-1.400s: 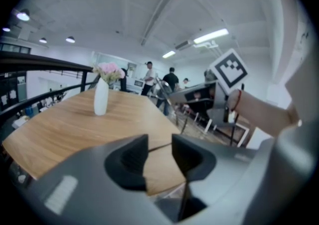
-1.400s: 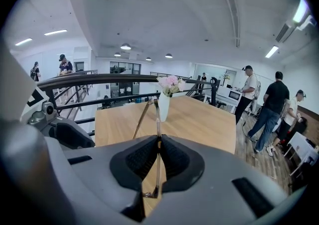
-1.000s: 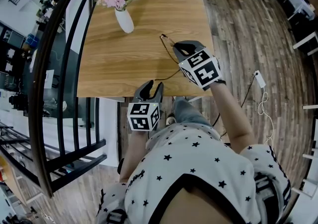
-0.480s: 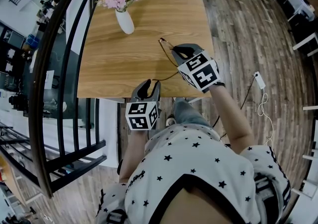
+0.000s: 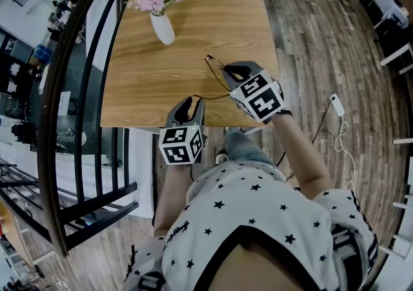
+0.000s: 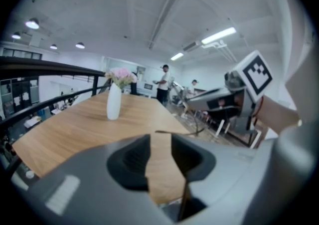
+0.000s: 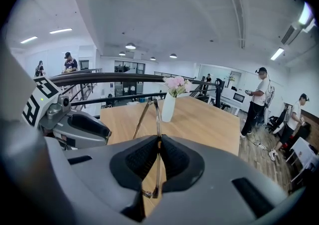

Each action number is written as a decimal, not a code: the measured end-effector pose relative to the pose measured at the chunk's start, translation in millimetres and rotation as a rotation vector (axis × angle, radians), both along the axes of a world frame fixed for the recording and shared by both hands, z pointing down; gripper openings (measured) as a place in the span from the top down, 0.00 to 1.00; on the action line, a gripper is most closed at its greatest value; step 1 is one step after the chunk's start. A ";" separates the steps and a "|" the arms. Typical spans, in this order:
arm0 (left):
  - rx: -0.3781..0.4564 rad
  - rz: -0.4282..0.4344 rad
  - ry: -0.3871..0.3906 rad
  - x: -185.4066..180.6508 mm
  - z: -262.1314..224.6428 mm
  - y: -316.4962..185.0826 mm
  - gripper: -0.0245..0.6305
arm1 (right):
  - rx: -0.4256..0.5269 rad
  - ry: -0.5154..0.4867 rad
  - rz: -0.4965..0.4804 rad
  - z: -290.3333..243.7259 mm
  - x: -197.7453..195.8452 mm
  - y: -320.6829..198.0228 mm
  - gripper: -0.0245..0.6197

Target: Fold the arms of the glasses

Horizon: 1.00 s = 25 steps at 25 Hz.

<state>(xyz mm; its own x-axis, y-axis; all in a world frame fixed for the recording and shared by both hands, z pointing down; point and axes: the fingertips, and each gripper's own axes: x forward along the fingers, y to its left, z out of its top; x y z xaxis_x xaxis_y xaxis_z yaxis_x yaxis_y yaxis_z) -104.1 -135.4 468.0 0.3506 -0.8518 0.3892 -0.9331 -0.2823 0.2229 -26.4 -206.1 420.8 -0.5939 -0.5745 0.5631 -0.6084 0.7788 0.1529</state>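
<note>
Glasses [image 7: 158, 119] sit clamped in the right gripper [image 7: 158, 144], while the left gripper [image 6: 160, 141], its jaws just closing slightly, stands apart and empty, 1 arm [image 6: 174, 132] just ahead.

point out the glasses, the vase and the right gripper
glasses [image 7: 157, 119]: right gripper view, on the frame above the jaws
vase [image 5: 162, 28]: head view, on its white body
right gripper [image 7: 158, 140]: right gripper view, between its fingertips
</note>
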 end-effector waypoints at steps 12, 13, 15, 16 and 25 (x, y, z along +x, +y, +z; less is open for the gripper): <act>0.031 -0.029 0.014 -6.1 -14.8 -15.9 0.77 | -0.020 0.007 -0.030 8.7 -7.1 11.4 0.93; 0.033 -0.033 0.015 -6.5 -15.9 -17.2 0.77 | -0.024 0.006 -0.033 9.8 -8.4 12.7 0.93; 0.038 -0.040 0.020 -6.3 -18.3 -19.7 0.78 | -0.028 0.008 -0.039 12.0 -10.3 14.5 0.93; 0.040 -0.042 0.022 -5.6 -19.7 -20.8 0.78 | -0.030 0.009 -0.042 12.9 -10.7 15.1 0.93; 0.046 -0.059 0.034 -7.8 -23.1 -25.1 0.81 | -0.042 0.007 -0.069 19.3 -21.4 23.8 0.93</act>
